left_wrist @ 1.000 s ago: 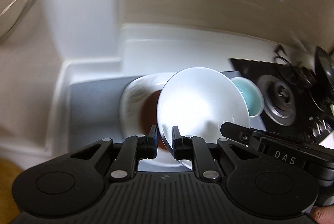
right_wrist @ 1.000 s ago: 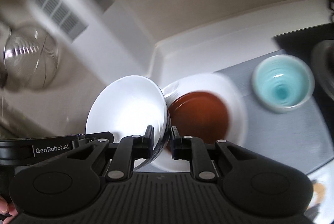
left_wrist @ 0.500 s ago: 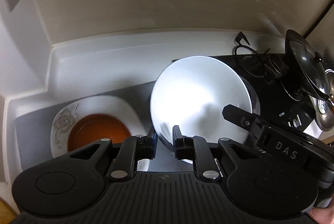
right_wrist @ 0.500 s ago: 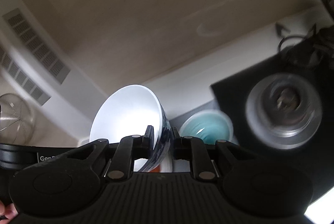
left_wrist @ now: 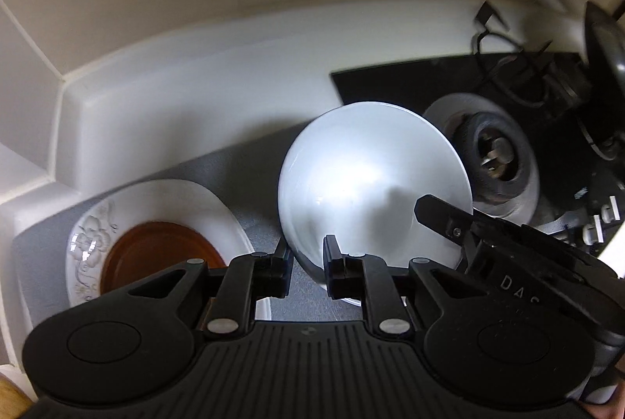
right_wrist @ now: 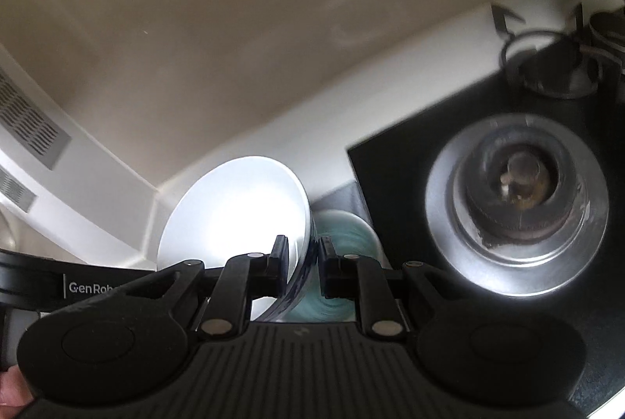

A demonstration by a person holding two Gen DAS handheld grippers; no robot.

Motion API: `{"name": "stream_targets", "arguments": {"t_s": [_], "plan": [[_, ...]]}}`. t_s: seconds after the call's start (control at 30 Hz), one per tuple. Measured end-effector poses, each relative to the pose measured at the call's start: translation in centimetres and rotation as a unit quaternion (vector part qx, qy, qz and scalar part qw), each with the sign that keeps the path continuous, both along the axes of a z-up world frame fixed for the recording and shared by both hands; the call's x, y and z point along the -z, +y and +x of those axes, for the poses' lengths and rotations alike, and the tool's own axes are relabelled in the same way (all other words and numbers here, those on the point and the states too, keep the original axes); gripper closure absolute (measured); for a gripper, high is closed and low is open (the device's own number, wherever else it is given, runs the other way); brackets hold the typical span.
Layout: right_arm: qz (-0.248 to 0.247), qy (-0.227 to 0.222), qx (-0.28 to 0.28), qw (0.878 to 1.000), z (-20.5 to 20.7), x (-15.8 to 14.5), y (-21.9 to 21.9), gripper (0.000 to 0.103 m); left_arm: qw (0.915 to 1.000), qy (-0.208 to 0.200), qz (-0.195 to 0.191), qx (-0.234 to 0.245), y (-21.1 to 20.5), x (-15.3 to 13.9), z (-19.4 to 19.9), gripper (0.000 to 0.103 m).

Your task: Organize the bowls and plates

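Bowl (left_wrist: 373,180), white inside, was held up by both grippers at once, tilted so its open side faced the cameras. In the left wrist view it filled the centre of the frame, and the left gripper (left_wrist: 308,268) had its fingers closed on the near lower rim, one finger outside the wall and one inside. The right gripper (left_wrist: 488,239) came in from the lower right of that frame and pinched the rim on the opposite side. In the right wrist view the same bowl (right_wrist: 234,212) sat left of centre, and the right gripper (right_wrist: 304,268) gripped its right-hand edge, where a dark blue outer wall showed between the fingers.

The relation that mattered was what lay beyond the bowl. A teal cup (right_wrist: 343,243) stood on the grey mat (left_wrist: 250,165) just behind and to the right of the right fingers, partly hidden by them and blurred. To the lower left of the left wrist view lay a white plate (left_wrist: 97,223) with a brown dish (left_wrist: 156,255) nested in it. The bowl hung between those two, nearer the cup; I judge either arm could lead the placing, since both held it equally. The burner (right_wrist: 515,204) on the black hob (right_wrist: 390,161) sat close on the right, so any lowering beside the cup would need care on that side. Whether the bowl touched the cup I could not tell.
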State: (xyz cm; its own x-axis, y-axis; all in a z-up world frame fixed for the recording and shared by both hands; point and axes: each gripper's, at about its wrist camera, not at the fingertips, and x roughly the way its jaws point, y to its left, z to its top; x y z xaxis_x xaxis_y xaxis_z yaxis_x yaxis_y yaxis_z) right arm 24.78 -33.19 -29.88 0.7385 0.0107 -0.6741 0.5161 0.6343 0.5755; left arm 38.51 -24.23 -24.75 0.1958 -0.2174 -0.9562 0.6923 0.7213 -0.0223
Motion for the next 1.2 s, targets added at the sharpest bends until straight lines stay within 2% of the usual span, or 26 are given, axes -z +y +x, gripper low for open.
{"name": "stream_targets", "arguments": {"t_s": [0.17,0.23,0.37,0.63,0.77,0.8,1.07,1.2], "plan": [[0.007,0.024,0.000,1.000,0.5,3.3,-1.0,0.086,0.9996,0.012,0.023,0.008,-2.2,3.4,0.4,0.085],[0.013,0.027,0.002,1.000,0.5,4.1,-1.3,0.086,0.9994,0.019,0.028,0.009,-2.5,4.0,0.6,0.085],[0.005,0.038,-0.009,0.999,0.8,5.0,-1.0,0.087,0.9990,0.008,0.040,0.017,-2.8,4.4,0.4,0.085],[-0.084,0.069,-0.044,0.993,2.3,4.8,1.2,0.087,0.9987,0.009,0.049,0.008,-3.0,5.5,0.6,0.084],[-0.109,0.075,-0.057,0.990,2.6,4.5,1.8,0.087,0.9987,0.013,0.050,0.000,-2.8,6.3,0.7,0.083],[-0.112,0.075,-0.056,0.989,2.6,4.5,1.8,0.088,0.9986,0.010,0.052,0.001,-2.7,6.5,0.6,0.080],[-0.109,0.070,-0.039,0.991,2.3,5.0,2.0,0.091,0.9988,-0.010,0.048,0.006,-2.6,6.7,0.1,0.079],[-0.056,0.048,-0.009,0.997,1.3,5.5,1.0,0.090,0.9991,-0.008,0.041,0.007,-2.0,6.7,0.0,0.079]]}}
